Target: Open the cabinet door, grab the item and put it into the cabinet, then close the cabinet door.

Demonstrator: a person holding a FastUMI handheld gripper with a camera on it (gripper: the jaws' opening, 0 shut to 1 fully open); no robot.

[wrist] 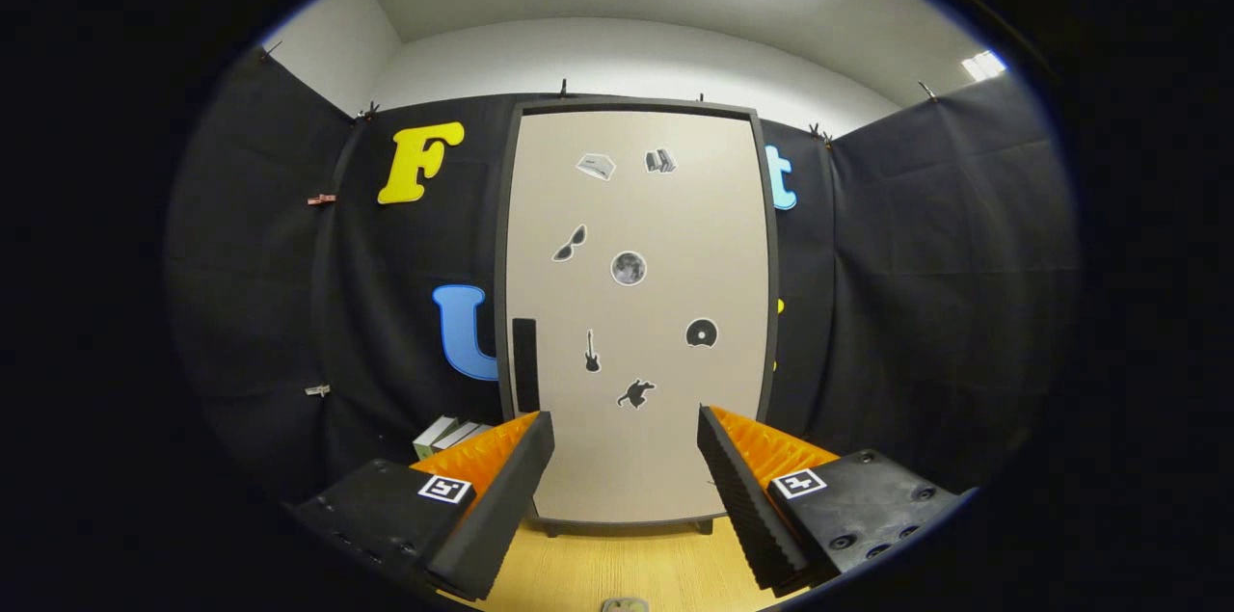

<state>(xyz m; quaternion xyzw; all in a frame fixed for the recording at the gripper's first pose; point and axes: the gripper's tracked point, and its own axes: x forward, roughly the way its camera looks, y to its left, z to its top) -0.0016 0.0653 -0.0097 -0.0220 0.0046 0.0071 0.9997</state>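
Observation:
A tall cabinet [636, 207] with a beige door stands straight ahead, its door closed and dotted with several small stickers. A dark vertical handle [524, 364] runs along the door's left edge, above the left finger. My gripper [627, 429] is open, facing the lower part of the door from a short distance, with nothing between its fingers. A small boxed item [449, 435] with white and green sides sits on the table left of the cabinet, partly hidden behind the left finger. A small grey object [625, 605] peeks up from the table just below the fingers.
The wooden table top [617, 559] runs from under the fingers to the cabinet's base. Black cloth walls close in on the left and right of the cabinet. Small clips hang on the left cloth.

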